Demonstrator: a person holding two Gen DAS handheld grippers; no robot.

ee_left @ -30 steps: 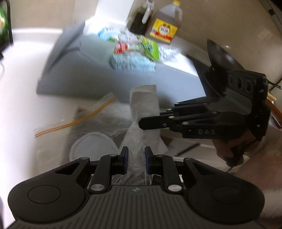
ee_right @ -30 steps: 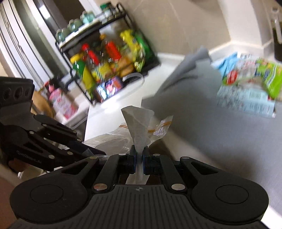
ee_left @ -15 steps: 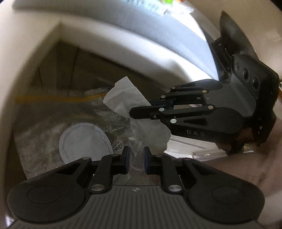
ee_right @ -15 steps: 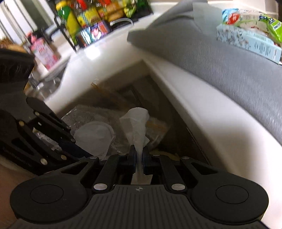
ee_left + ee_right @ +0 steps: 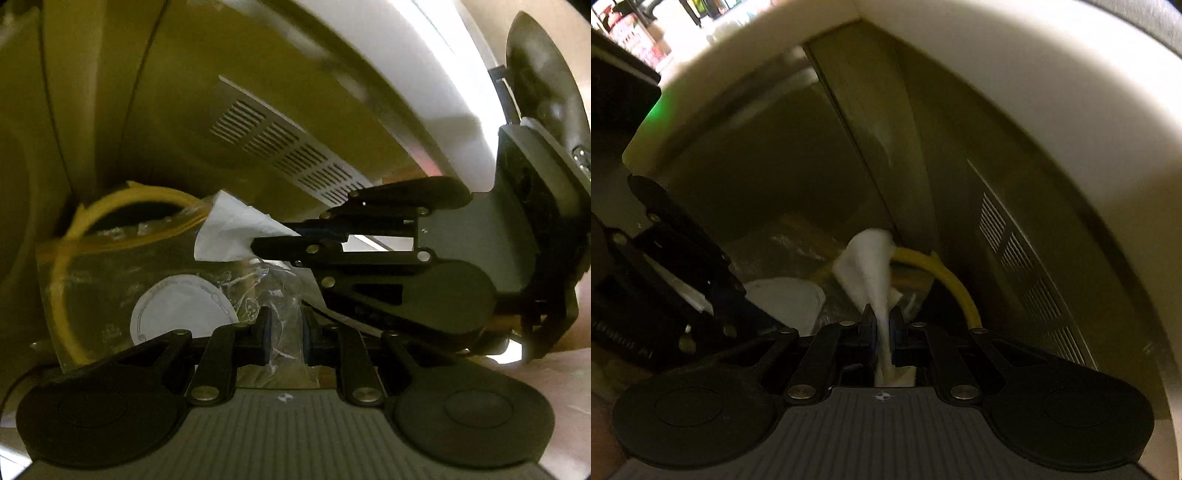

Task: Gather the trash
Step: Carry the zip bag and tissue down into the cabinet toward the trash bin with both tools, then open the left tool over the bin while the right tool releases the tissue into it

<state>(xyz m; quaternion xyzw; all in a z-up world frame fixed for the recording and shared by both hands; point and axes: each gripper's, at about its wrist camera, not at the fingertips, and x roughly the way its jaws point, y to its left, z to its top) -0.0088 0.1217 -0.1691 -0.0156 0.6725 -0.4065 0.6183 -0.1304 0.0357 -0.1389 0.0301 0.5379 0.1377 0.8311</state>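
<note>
Tissue [image 5: 866, 271], white and crumpled, is pinched between the pads of the right hand-held gripper [image 5: 881, 328], its loose end fanning out ahead of the closed jaws. In the left wrist view the same tissue [image 5: 231, 232] juts from that gripper's tip [image 5: 275, 236], just above a clear plastic bag [image 5: 155, 280]. The left hand-held gripper [image 5: 285, 332] is clenched on a crinkled fold of this bag, the film bunched between its pads. The bag has a yellow drawstring [image 5: 66, 280] along its rim and a white round disc [image 5: 181, 314] inside. Both grippers are down below the white desk edge [image 5: 424, 74], in front of dim olive cabinet panels; one panel carries a slotted vent grille [image 5: 291, 147]. The bag mouth sits just beside the tissue.
</note>
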